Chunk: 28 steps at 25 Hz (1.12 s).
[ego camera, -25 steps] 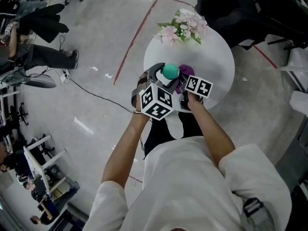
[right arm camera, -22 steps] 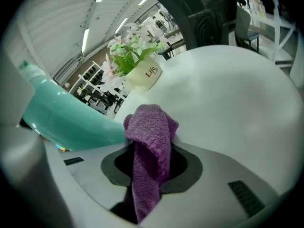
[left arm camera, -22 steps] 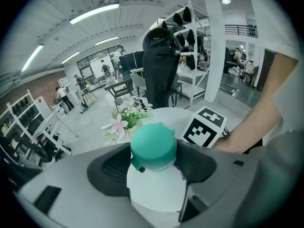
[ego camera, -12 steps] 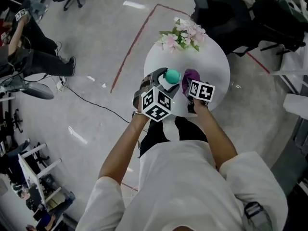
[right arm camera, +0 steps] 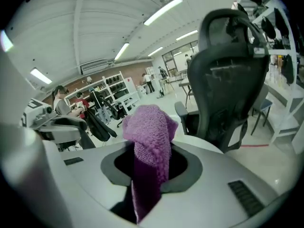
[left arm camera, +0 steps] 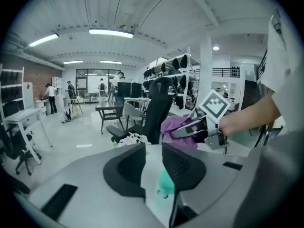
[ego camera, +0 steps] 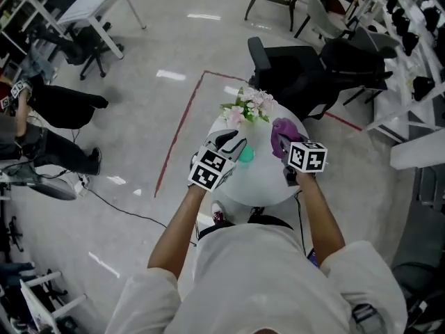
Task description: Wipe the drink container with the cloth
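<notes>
The left tool (ego camera: 233, 143) is over the near left part of the round white table (ego camera: 263, 181); its jaws are closing on the container (left arm camera: 160, 190), a pale thing with a teal patch that fills the gap between the two dark pads (left arm camera: 129, 167) and meets both of them; from the head view the teal part shows just beyond the marker cube; whether the container's base touches the table cannot be told.

The right tool (right arm camera: 152, 160) is pressed together on the purple cloth (right arm camera: 150, 134); the cloth is pinched between the jaws and stands up out of them in a bunched, rounded lump, with a narrower strip running down through the gap; in the head view this tool is held over the right side of the table, apart from the left tool, the cloth pointing toward the far rim; in the left gripper view it appears ahead and to the right, level with the left tool, with the cloth drooping under its jaws.

A bunch of pink and white flowers (ego camera: 247, 107) lies at the far edge of the table; a black chair (ego camera: 288, 72) stands just behind it; a red line (ego camera: 182, 125) runs along the grey floor to the left of the table; a seated person (ego camera: 38, 127) is at the far left edge.
</notes>
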Each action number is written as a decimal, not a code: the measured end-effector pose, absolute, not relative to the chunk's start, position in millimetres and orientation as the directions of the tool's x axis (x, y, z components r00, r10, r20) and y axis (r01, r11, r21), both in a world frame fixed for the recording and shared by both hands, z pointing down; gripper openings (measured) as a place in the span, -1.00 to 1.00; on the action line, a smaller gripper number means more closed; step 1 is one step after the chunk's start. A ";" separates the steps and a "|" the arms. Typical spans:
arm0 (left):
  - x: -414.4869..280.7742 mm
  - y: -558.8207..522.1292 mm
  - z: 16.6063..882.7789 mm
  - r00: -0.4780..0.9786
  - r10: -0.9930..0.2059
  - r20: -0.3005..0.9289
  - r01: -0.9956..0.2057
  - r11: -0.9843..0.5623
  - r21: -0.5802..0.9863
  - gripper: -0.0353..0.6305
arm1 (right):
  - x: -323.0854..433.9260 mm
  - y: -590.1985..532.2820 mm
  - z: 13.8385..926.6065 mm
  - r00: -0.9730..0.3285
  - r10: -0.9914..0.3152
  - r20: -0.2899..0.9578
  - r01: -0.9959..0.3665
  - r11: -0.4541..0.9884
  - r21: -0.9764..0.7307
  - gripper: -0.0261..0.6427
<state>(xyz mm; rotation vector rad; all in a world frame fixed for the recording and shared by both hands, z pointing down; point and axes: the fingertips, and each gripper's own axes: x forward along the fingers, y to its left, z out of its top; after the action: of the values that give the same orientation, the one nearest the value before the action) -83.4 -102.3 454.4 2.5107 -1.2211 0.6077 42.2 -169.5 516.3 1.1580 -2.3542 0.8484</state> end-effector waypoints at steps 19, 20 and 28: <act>-160.8 -143.8 231.4 0.484 -0.871 0.085 -0.846 -0.491 -0.208 -0.83 | 9.4 -149.8 213.0 -0.642 -0.752 0.152 -0.750 0.657 0.082 -0.60; -160.9 -143.4 226.9 0.483 -0.872 0.080 -0.845 -0.488 -0.218 -0.83 | 7.8 -149.1 208.3 -0.639 -0.755 0.147 -0.750 0.654 0.100 -0.61; -156.3 -140.4 217.5 0.481 -0.874 0.067 -0.840 -0.481 -0.252 -0.84 | 11.0 -150.4 202.7 -0.638 -0.758 0.133 -0.749 0.652 0.118 -0.61</act>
<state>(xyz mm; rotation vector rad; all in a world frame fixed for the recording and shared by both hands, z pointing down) -156.3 -140.4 217.5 2.8582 -1.6741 0.3110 11.0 -150.4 202.7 1.2420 -2.6973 -0.0773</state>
